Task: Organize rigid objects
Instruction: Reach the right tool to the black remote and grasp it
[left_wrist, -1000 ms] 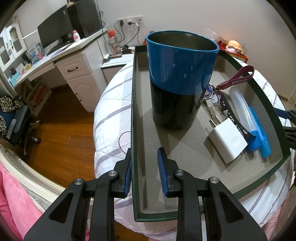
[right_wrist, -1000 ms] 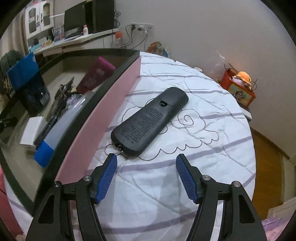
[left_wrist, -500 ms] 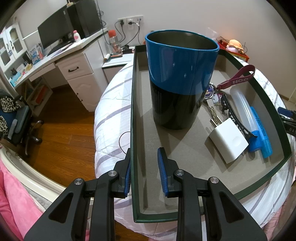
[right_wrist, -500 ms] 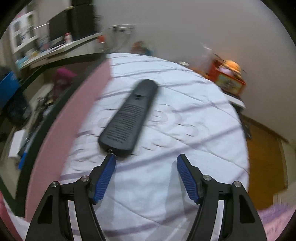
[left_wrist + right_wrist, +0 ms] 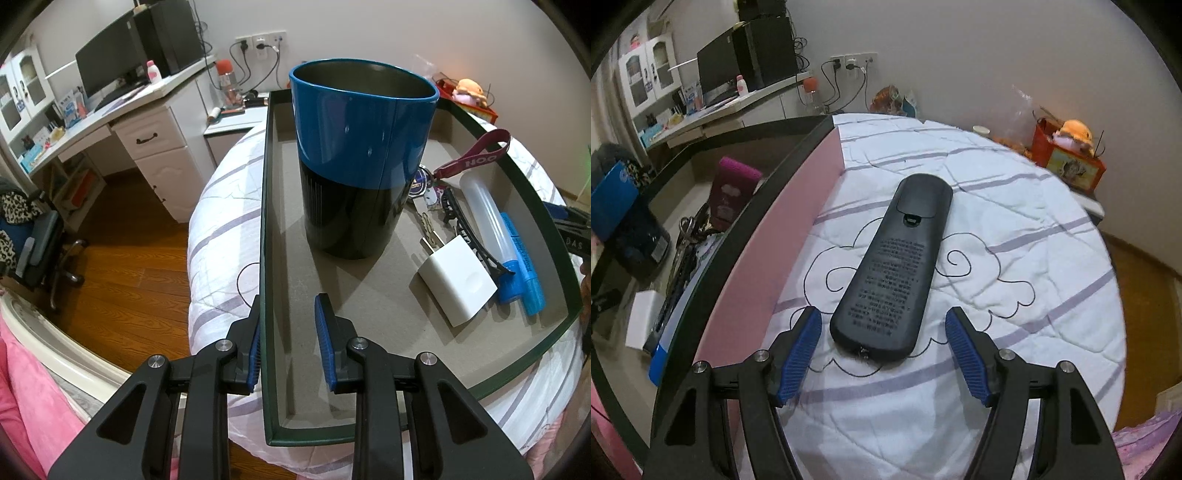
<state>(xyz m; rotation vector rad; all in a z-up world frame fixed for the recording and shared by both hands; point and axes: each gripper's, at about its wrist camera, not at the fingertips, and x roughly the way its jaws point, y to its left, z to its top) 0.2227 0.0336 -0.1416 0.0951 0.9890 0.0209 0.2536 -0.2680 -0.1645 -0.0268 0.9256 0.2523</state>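
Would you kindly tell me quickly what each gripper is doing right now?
Left gripper: straddles the tray wall; whether it pinches, cannot tell.
Right gripper: open, holding nothing, remote just ahead.

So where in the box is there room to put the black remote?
The box has bare floor along its left wall, from the blue and black can to the near corner. Another free patch lies between the can and the white charger. The right side is crowded: keys, clear tube, blue markers. The remote lies on the bed.
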